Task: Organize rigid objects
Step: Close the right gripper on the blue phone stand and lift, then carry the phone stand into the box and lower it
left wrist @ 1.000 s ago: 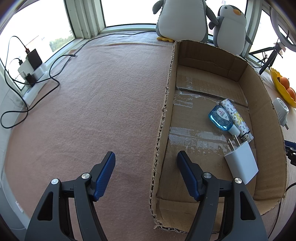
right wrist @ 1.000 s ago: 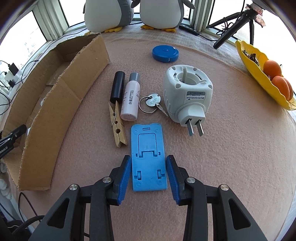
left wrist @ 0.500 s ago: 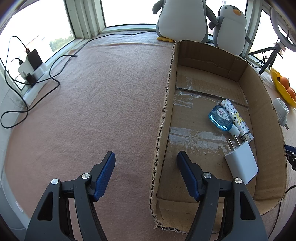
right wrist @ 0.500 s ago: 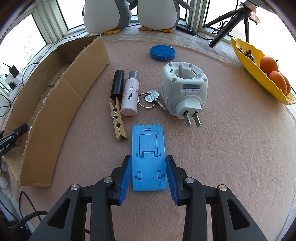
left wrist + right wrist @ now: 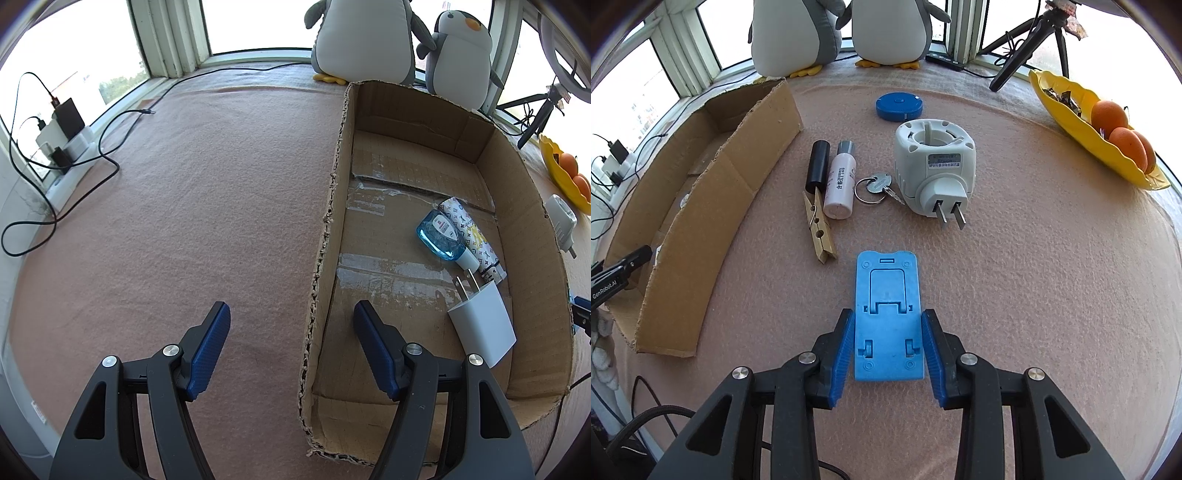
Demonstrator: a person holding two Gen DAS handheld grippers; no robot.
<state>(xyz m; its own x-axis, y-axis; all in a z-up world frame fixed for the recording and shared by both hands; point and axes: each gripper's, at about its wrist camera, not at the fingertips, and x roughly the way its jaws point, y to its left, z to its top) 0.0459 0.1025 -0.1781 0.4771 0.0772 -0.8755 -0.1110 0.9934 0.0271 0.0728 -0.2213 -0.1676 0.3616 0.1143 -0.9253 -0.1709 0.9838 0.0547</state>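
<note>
My right gripper (image 5: pixel 887 334) is shut on a blue plastic phone stand (image 5: pixel 887 312) and holds it flat between the pads, just above the pink cloth. Ahead lie a wooden clothespin (image 5: pixel 819 230), a black tube (image 5: pixel 818 162), a small white bottle (image 5: pixel 840 182), a key on a ring (image 5: pixel 876 187), a white plug adapter (image 5: pixel 933 168) and a blue round tape measure (image 5: pixel 898 106). My left gripper (image 5: pixel 291 332) is open and empty, straddling the left wall of the cardboard box (image 5: pixel 325 236). In the box lie a blue bottle (image 5: pixel 441 238), a patterned tube (image 5: pixel 472 236) and a white charger (image 5: pixel 482 326).
Two plush penguins (image 5: pixel 842 33) stand at the back by the window. A yellow dish with oranges (image 5: pixel 1108 129) sits at the right, with a black tripod (image 5: pixel 1027 48) behind it. A power strip with cables (image 5: pixel 62 144) lies at the far left. The box (image 5: pixel 701 206) shows at the left in the right wrist view.
The right gripper with the blue stand has lifted and drawn back slightly, so the objects ahead look farther away. The left gripper has not moved.
</note>
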